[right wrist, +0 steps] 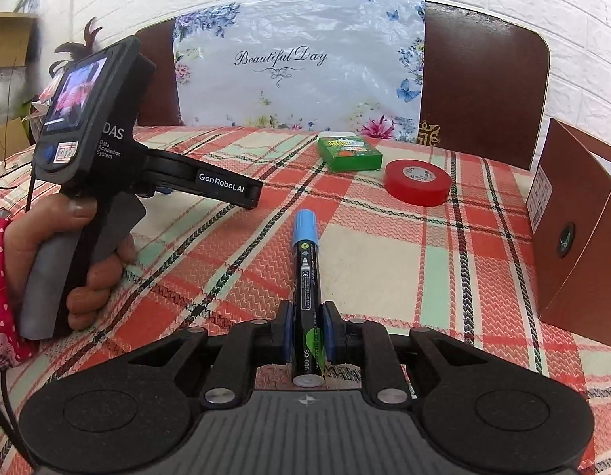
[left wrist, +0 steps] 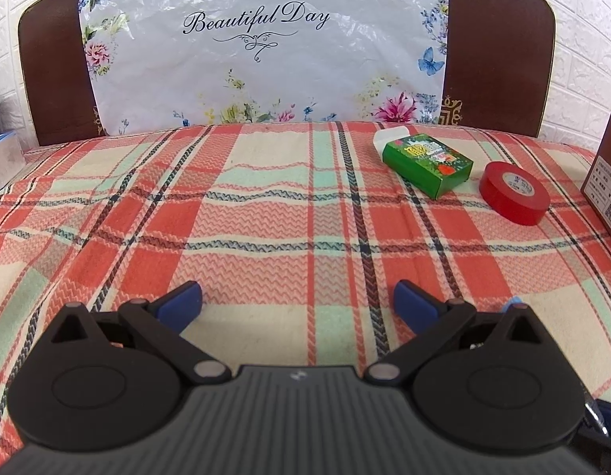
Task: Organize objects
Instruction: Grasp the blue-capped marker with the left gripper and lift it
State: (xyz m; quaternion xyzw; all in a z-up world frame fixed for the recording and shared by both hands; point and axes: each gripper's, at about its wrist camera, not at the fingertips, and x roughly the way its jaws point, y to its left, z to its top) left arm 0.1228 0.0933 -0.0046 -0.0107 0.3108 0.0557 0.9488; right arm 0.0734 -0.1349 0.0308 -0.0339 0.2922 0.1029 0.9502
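Right gripper [right wrist: 307, 334] clamps cylindrical marker [right wrist: 306, 289] | left gripper [left wrist: 298, 304] spread | woven plaid cloth [left wrist: 265, 213]

The brown cardboard box [left wrist: 608, 182] is cut by the right edge of the left wrist view, only one labelled face showing; in the right wrist view its far side runs out of frame too. Label print on the box, on the red tape roll [left wrist: 514, 192] and on the green carton [left wrist: 428, 166] is too small to read. The marker [right wrist: 307, 297] has its middle hidden between the blue pads [right wrist: 286, 332] of the right claw [right wrist: 307, 332] (its fine print is illegible). A clear container [left wrist: 4, 158] at the left edge is cropped and blurred
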